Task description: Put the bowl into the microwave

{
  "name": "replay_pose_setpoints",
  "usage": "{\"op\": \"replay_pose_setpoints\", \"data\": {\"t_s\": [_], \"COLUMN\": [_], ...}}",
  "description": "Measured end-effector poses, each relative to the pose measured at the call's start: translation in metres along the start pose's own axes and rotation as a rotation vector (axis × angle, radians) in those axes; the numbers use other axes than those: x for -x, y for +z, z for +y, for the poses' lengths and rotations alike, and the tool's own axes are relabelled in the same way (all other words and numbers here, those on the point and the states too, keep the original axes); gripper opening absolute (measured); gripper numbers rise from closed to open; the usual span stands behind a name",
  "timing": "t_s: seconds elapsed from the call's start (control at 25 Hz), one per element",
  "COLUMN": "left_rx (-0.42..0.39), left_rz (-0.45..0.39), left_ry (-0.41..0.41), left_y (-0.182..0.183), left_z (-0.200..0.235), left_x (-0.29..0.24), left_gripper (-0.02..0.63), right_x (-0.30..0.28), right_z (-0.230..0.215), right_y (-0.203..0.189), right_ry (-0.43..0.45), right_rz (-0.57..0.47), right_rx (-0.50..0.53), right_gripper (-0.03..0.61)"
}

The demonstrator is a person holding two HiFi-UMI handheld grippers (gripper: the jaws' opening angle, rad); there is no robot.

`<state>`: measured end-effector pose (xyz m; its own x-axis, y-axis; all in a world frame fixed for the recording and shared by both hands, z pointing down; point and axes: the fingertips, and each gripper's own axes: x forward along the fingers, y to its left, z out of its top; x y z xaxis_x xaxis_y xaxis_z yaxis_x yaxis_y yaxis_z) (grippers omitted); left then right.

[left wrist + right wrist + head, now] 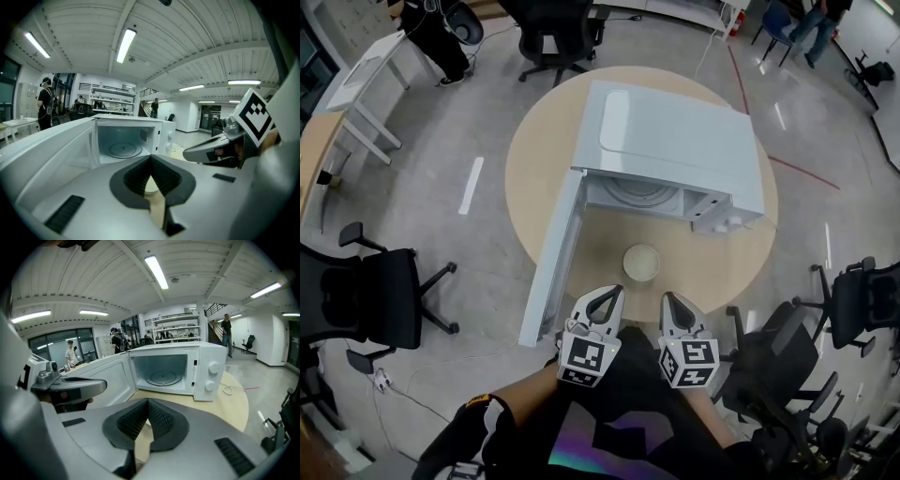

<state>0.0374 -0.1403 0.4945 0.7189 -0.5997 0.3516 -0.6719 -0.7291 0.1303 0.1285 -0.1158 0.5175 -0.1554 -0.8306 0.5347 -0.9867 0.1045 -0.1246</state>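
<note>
While the microwave (675, 155) stands on the far half of the round table (530, 169) with its door (553, 253) swung wide open to the left, the bowl (641, 262) sits upright on the tabletop just in front of the open cavity, towards the table's near edge. Inside the cavity the round turntable (163, 377) is visible, and 2 white knobs (211, 376) sit on the panel at the cavity's right.

The left gripper (602, 302) and the right gripper (673, 305) hang side by side at the near edge of the table, both pointing at the microwave. The bowl lies just beyond them, roughly between their lines, and touches neither. Each gripper has its jaws closed, the ribbed tips meeting with nothing held between them.

Black office chairs (366, 300) stand on the floor around the table.
</note>
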Motion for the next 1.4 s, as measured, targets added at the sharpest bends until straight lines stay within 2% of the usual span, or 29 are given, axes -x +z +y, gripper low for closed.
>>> {"op": "replay_pose_setpoints", "data": {"t_s": [0.36, 0.68, 1.16, 1.4], "left_rx": [0.009, 0.042, 0.061, 0.083], "left_rz": [0.014, 0.031, 0.117, 0.151], "left_ry": [0.150, 0.277, 0.404, 0.434], "left_y": [0.012, 0.019, -0.002, -0.018], "left_z": [0.014, 0.031, 0.055, 0.062], "left_x": [-0.035, -0.065, -0.095, -0.102], "left_gripper": [0.046, 0.046, 0.046, 0.046], "right_x": [-0.040, -0.084, -0.135, -0.146], "right_z": [-0.034, -0.061, -0.074, -0.074], "right_y": [0.014, 0.015, -0.019, -0.041], "right_ry": [0.117, 0.197, 0.345, 0.394], "right_rz": [0.034, 0.118, 0.288, 0.368], "right_rx": [0.020, 0.043, 0.042, 0.031], "right_gripper": [0.015, 0.015, 0.018, 0.061]}}
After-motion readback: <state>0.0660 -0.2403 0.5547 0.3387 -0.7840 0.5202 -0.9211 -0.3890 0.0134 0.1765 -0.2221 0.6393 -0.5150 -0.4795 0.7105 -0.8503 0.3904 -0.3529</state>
